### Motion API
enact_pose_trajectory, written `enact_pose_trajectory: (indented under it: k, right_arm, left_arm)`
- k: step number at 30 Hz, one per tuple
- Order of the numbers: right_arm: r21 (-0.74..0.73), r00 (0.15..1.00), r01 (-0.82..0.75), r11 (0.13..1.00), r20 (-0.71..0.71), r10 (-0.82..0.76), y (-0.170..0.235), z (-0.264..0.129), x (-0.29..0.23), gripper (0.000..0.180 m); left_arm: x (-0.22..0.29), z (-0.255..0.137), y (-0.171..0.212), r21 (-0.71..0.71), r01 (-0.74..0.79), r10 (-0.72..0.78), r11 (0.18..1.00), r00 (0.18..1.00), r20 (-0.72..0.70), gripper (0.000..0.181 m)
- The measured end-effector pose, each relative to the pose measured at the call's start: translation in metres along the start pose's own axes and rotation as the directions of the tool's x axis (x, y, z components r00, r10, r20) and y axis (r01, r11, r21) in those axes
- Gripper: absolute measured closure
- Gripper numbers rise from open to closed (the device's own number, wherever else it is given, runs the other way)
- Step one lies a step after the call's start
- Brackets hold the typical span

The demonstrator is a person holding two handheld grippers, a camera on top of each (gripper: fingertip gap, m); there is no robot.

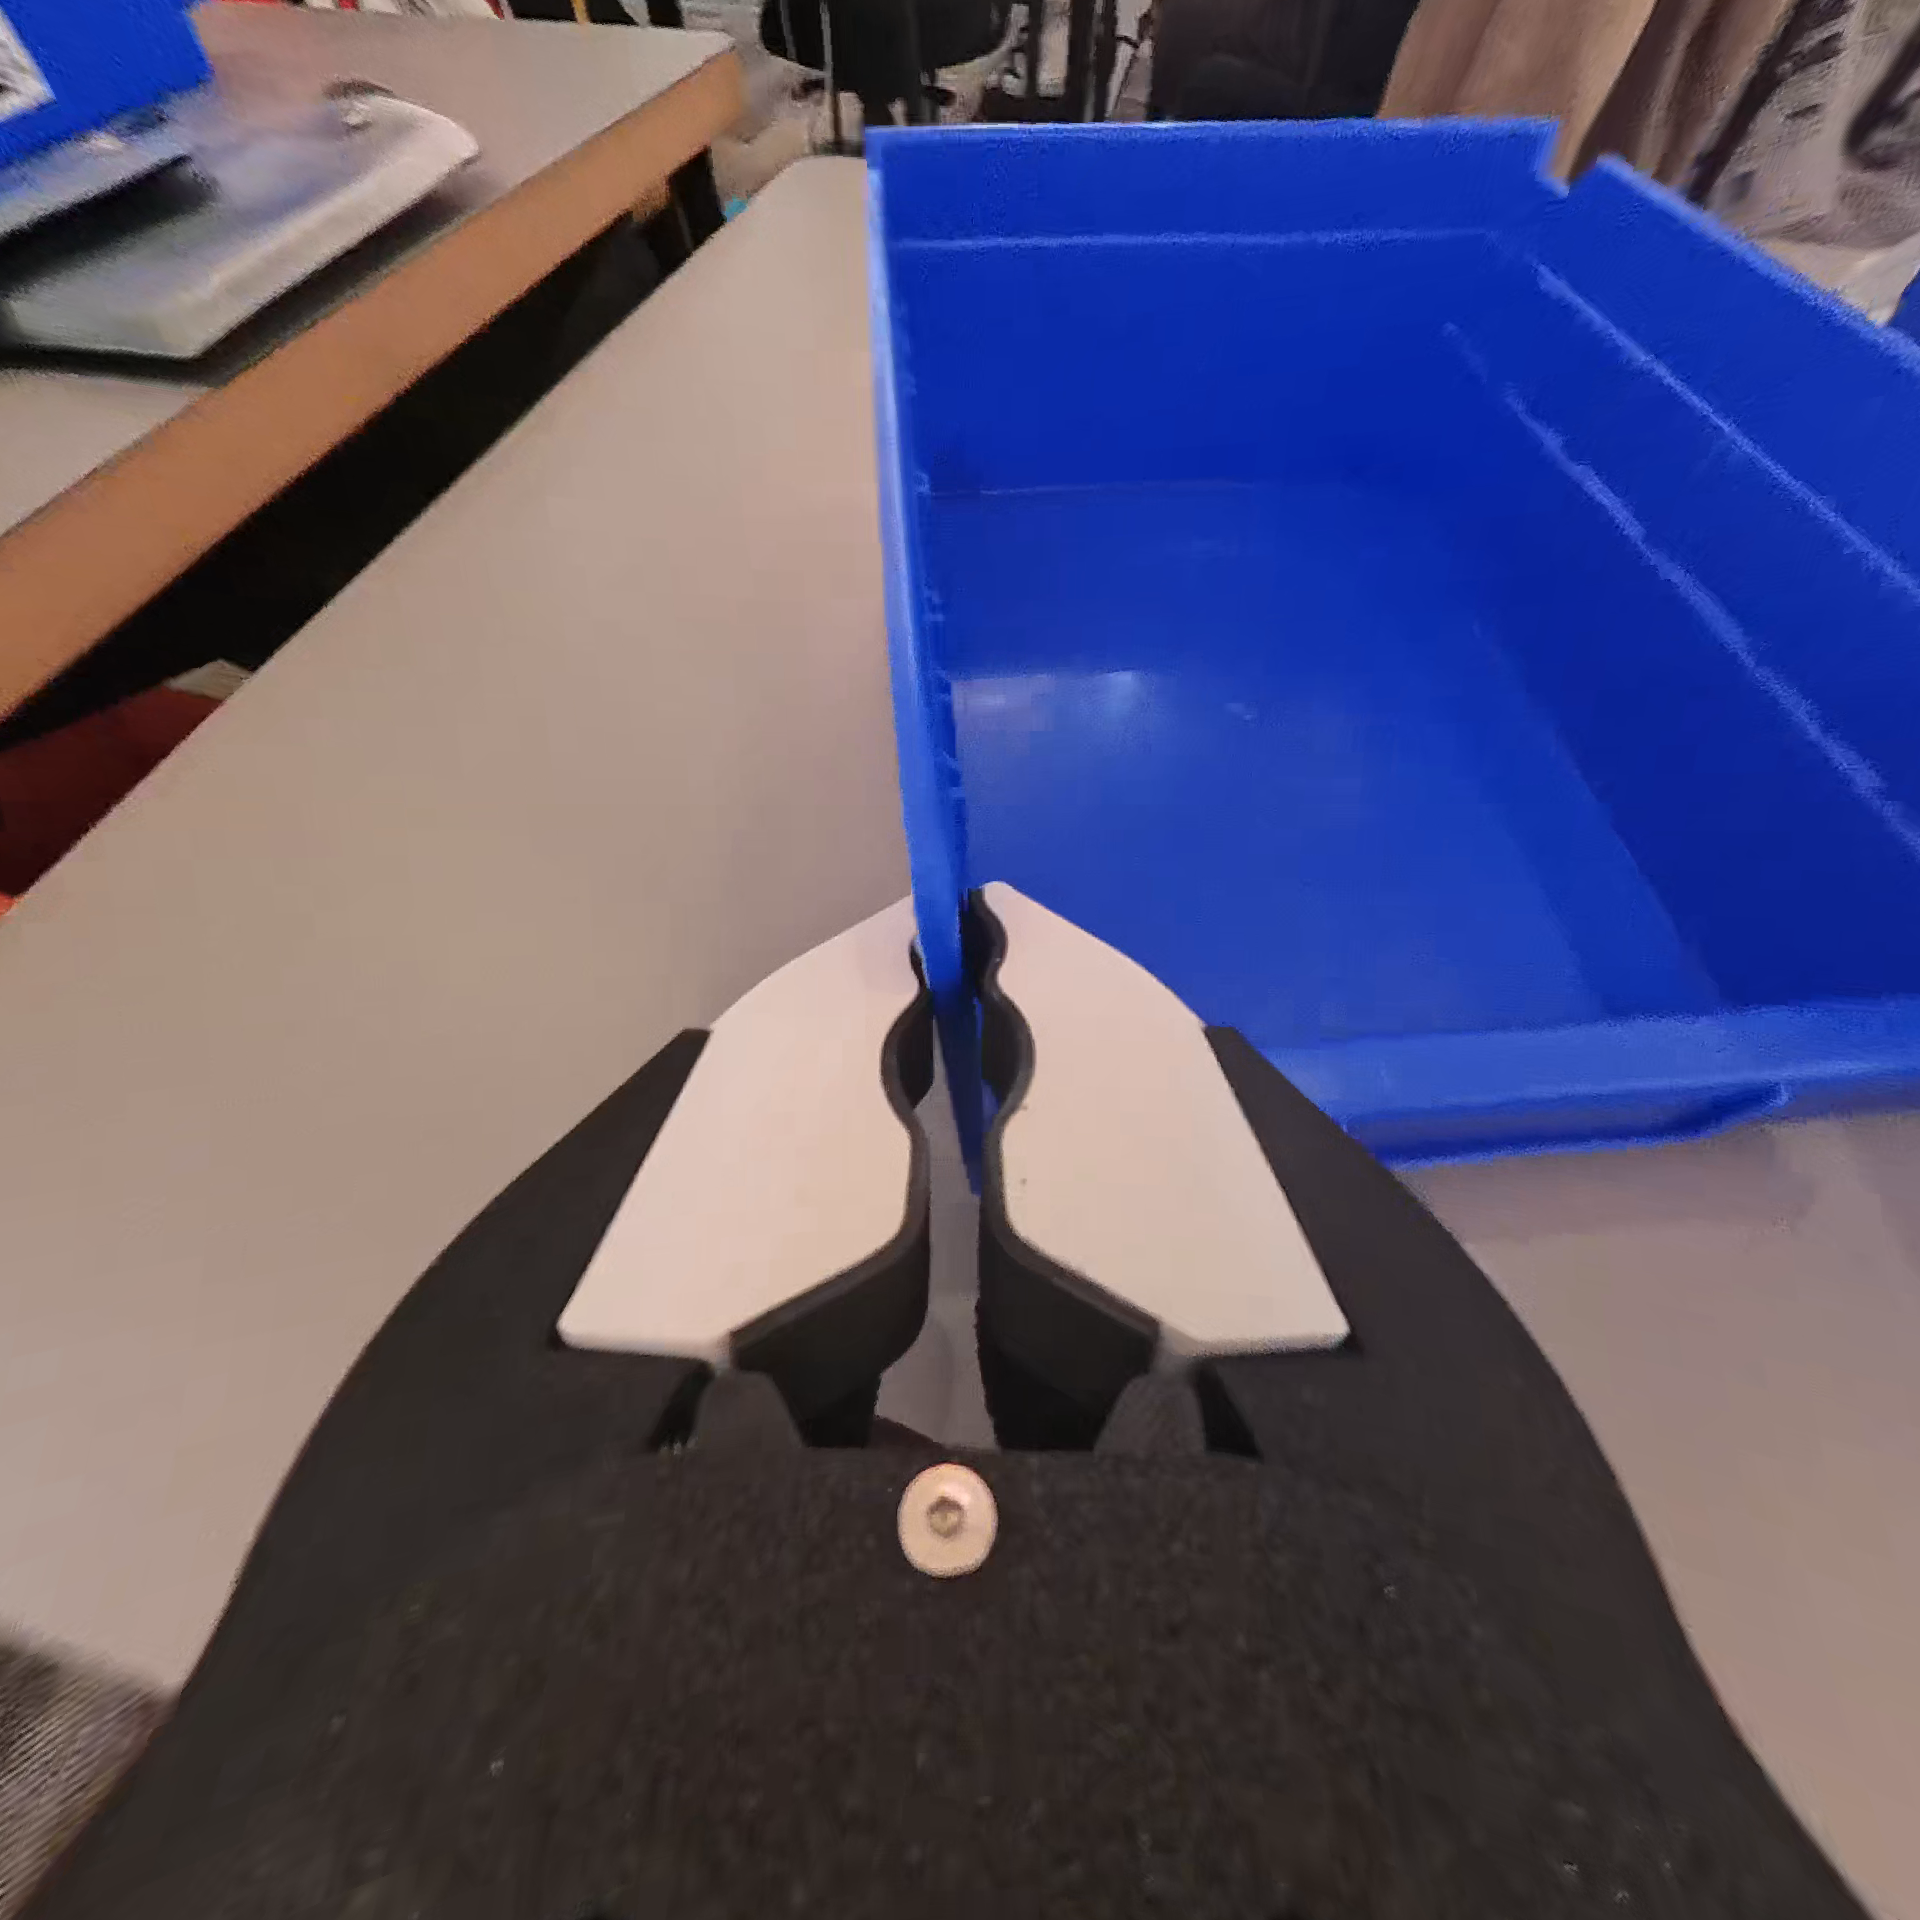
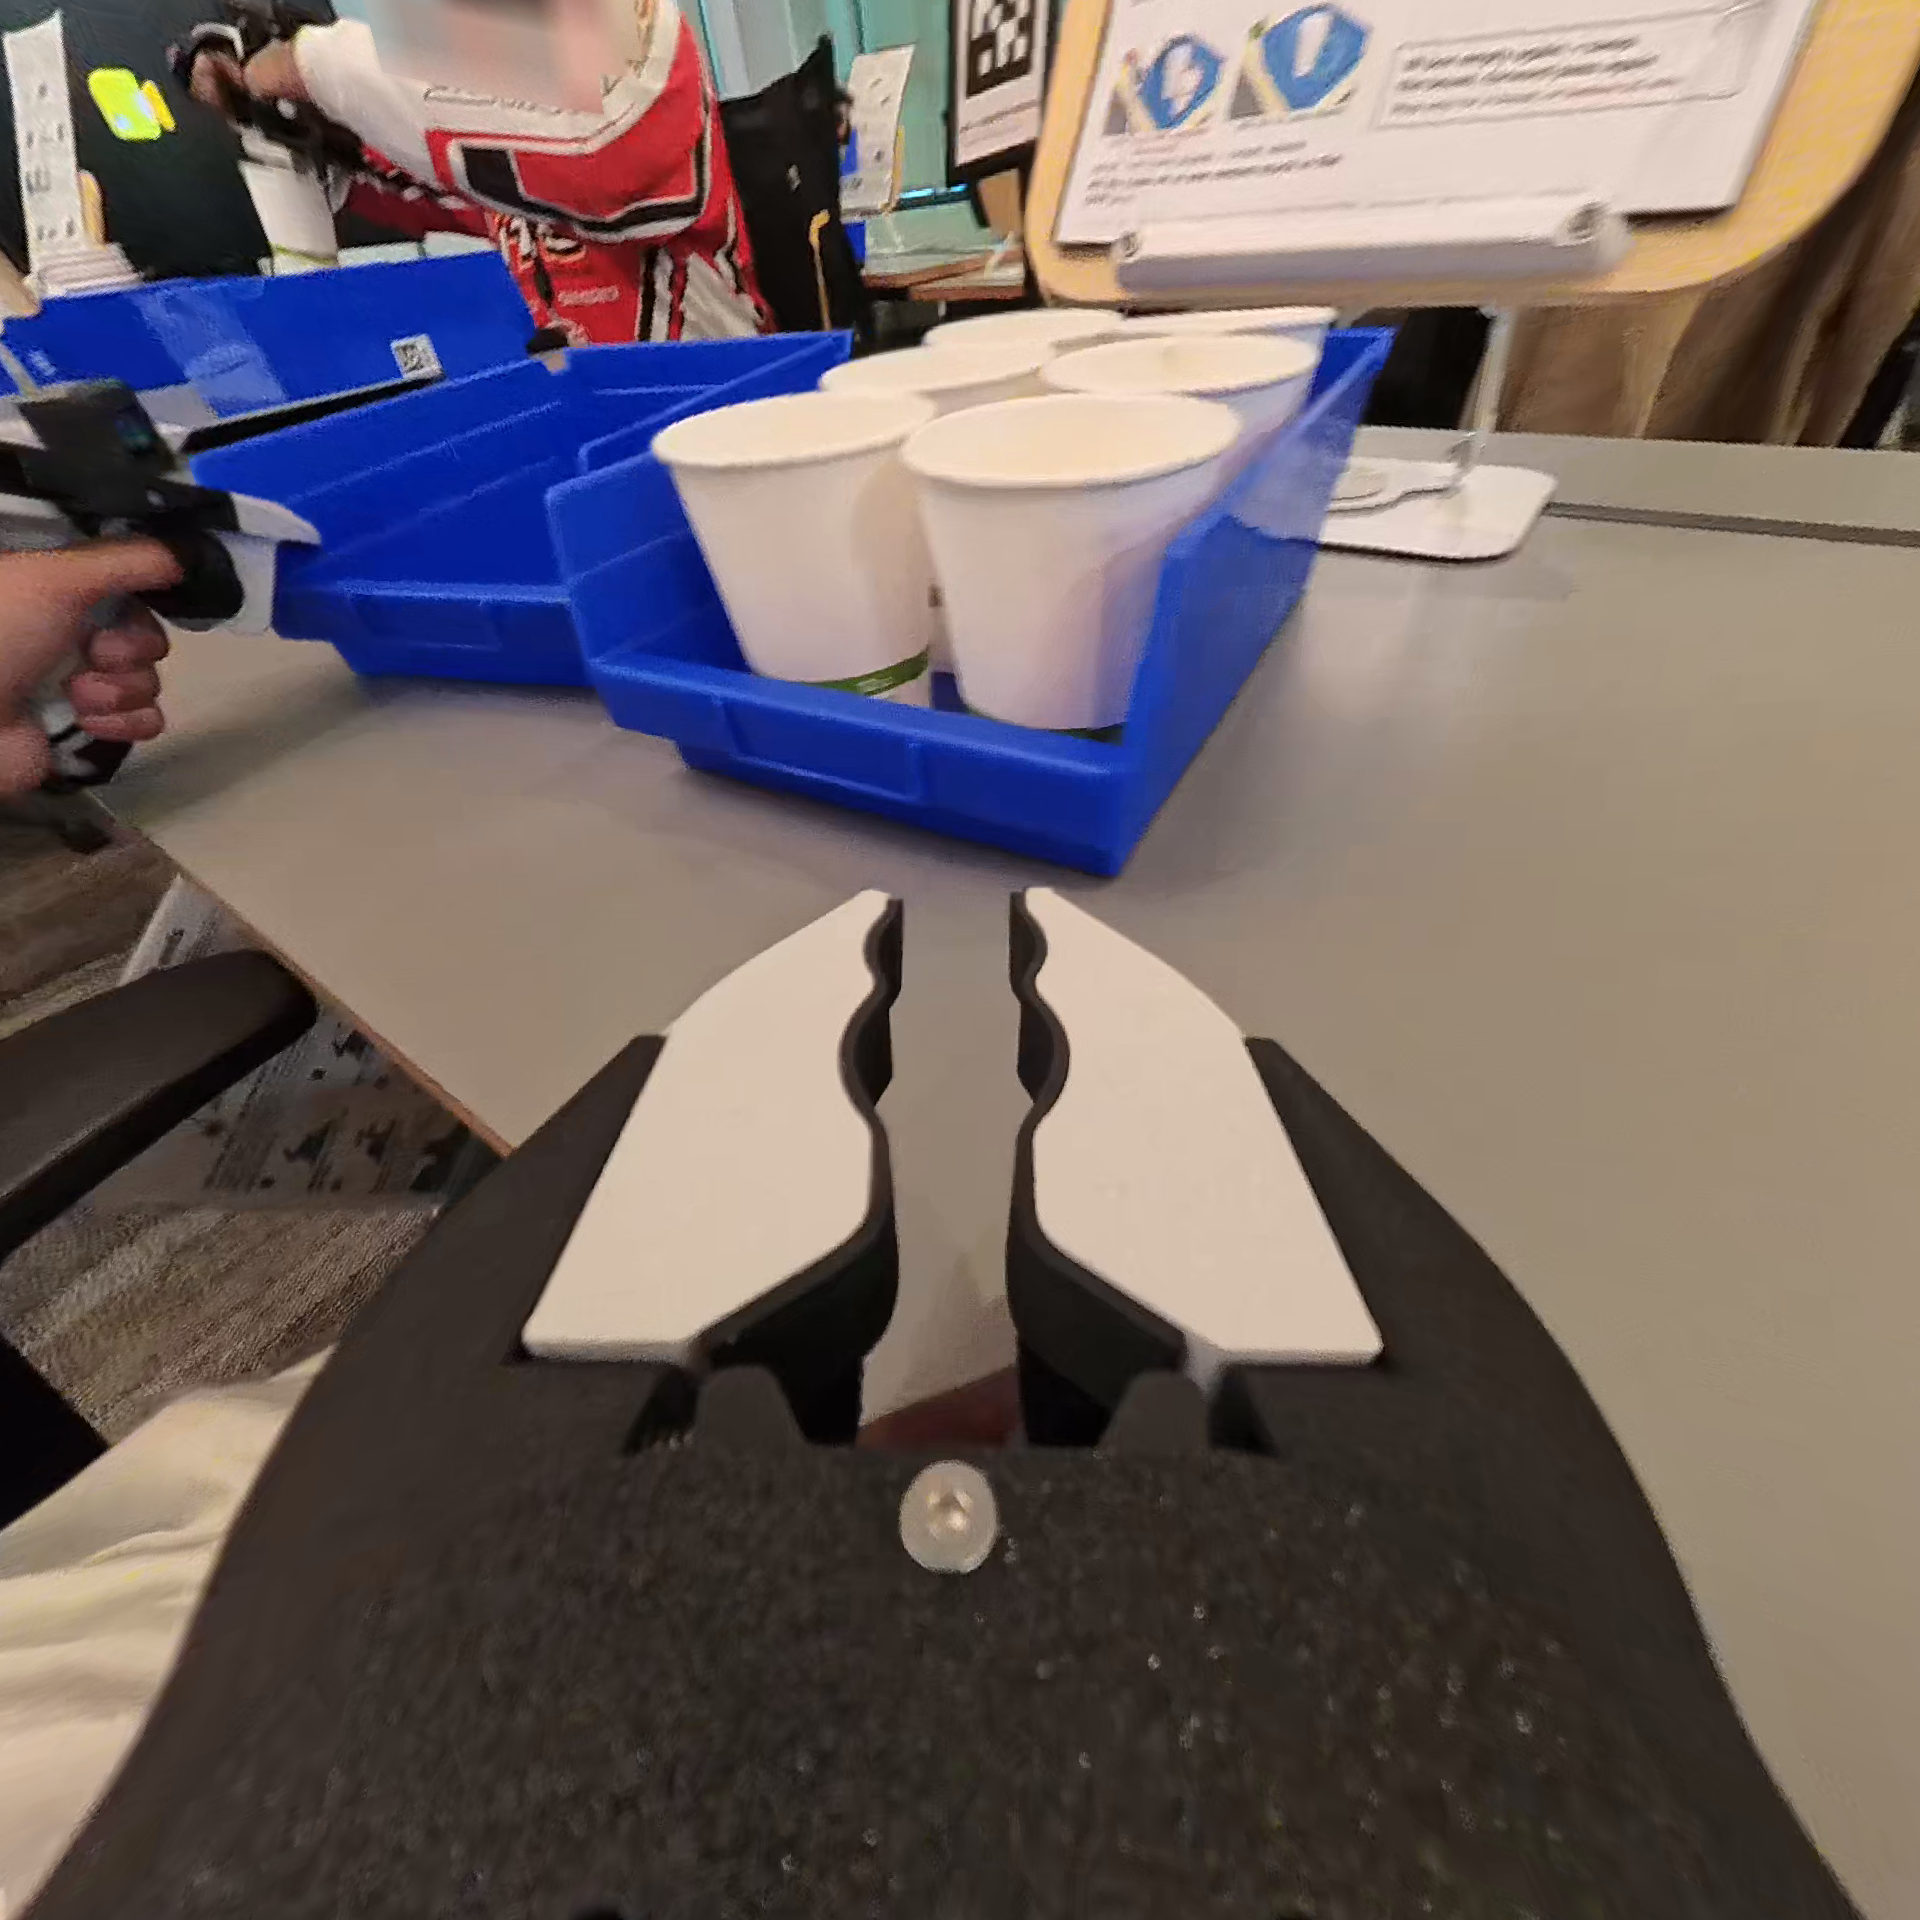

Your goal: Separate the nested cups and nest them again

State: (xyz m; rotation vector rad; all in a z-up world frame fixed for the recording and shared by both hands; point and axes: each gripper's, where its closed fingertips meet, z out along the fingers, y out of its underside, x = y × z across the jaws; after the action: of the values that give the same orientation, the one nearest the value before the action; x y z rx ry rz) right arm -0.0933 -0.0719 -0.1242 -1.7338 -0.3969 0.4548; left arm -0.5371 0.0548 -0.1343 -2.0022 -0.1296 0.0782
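The left gripper (image 1: 951, 935) is clamped on the near corner wall of an empty blue bin (image 1: 1351, 727), steadying or shifting it on the grey table (image 1: 520, 779). The right gripper (image 2: 956, 914) hangs over bare tabletop, jaws slightly parted and holding nothing. This looks like setup: no cup is separated yet. The white paper cups (image 2: 1039, 540) stand upright, mouths up, in a second blue bin (image 2: 935, 779), long axes vertical. Next, the right gripper probably needs to reach forward for a cup rim.

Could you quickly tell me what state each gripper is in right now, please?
Left gripper: shut on the side wall of the empty blue bin.
Right gripper: jaws open, holding nothing, over the grey table.
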Motion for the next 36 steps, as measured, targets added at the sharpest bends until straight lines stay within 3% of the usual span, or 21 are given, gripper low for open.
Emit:
enact_pose_trajectory:
  k: [3,9,14,18,22,25,29,32,36]
  right_arm:
    - [-0.037,0.999,0.033,0.999,0.004,-0.033,0.0,0.027,-0.035,0.151]
    - [-0.037,0.981,0.079,0.996,0.18,-0.071,-0.028,0.094,-0.155,0.142]
    - [-0.111,0.985,0.034,0.993,0.172,-0.015,-0.02,0.151,-0.192,0.137]
    - [-0.151,0.985,-0.033,0.988,0.16,0.058,-0.01,0.171,-0.196,0.145]
    - [-0.142,0.993,-0.036,0.989,0.104,0.051,-0.018,0.174,-0.191,0.174]
    - [-0.026,0.996,0.006,1.0,0.086,-0.003,-0.04,0.162,-0.19,0.176]
    - [0.146,0.998,0.027,0.989,0.047,-0.034,-0.093,0.13,-0.177,0.176]
    - [0.242,0.999,0.035,0.97,-0.012,-0.033,-0.138,0.105,-0.138,0.176]
    - [0.282,0.989,0.022,0.959,-0.146,0.02,-0.174,0.071,-0.053,0.177]
  left_arm:
    - [-0.006,-0.029,0.013,0.009,-0.008,0.008,1.0,0.999,0.046,0.177]
    - [-0.008,-0.083,0.038,0.048,0.055,-0.058,0.997,0.997,0.052,0.178]
    - [-0.001,-0.11,0.05,0.069,0.067,-0.069,0.995,0.997,0.03,0.178]
    - [0.003,-0.129,0.058,0.088,0.057,-0.059,0.995,0.998,0.023,0.177]
    - [0.003,-0.149,0.063,0.152,-0.003,-0.016,0.988,0.992,0.124,0.177]
    - [0.009,-0.168,0.055,0.247,-0.046,-0.001,0.968,0.983,0.186,0.176]
    - [0.029,-0.203,0.01,0.409,-0.116,0.016,0.905,0.97,0.241,0.177]
    - [0.067,-0.212,-0.035,0.497,-0.158,0.066,0.853,0.978,0.198,0.177]
    - [0.148,-0.188,-0.088,0.519,-0.176,0.181,0.836,0.983,0.042,0.176]
